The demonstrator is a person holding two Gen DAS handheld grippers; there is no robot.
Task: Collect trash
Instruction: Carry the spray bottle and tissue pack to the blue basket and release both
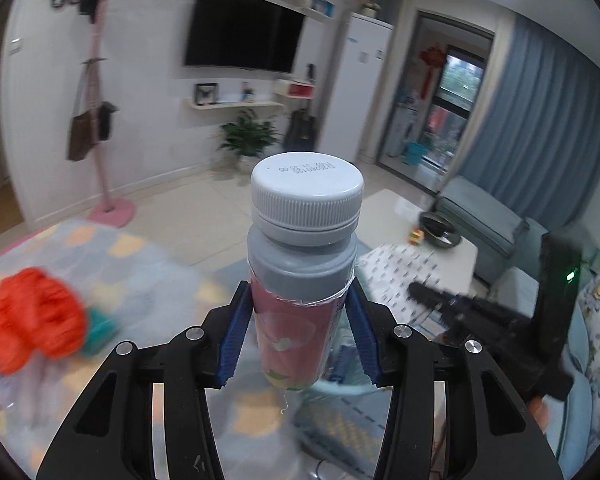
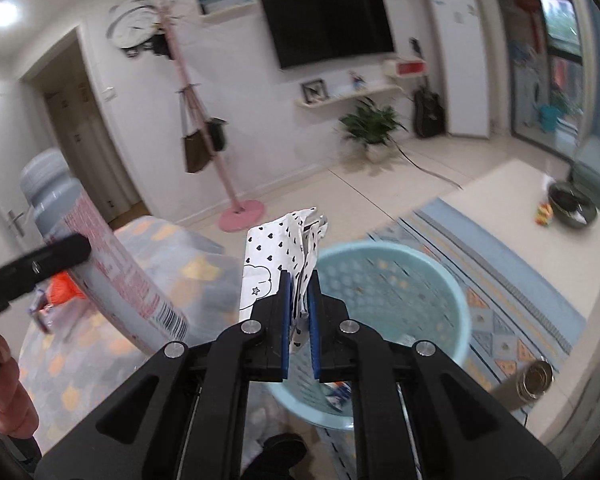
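My left gripper [image 1: 298, 300] is shut on a grey bottle [image 1: 304, 256] with a white cap and a pink label, held upright in the air. The same bottle shows tilted at the left of the right wrist view [image 2: 96, 248]. My right gripper [image 2: 299, 280] is shut on a crumpled white paper wrapper [image 2: 278, 248] printed with small black hearts. It holds the wrapper just left of and above a light blue plastic basket [image 2: 440, 292]. In the left wrist view the basket's rim [image 1: 340, 388] shows below the bottle, and the right gripper [image 1: 420, 292] is at the right.
A blurred orange item [image 1: 32, 324] lies on a patterned cloth at the left. A white low table [image 2: 520, 192] holds a dark bowl [image 2: 572, 204] and a small coloured toy [image 2: 544, 214]. A metal cylinder [image 2: 532, 380] lies near the basket. A blue sofa [image 1: 492, 220] is at the right.
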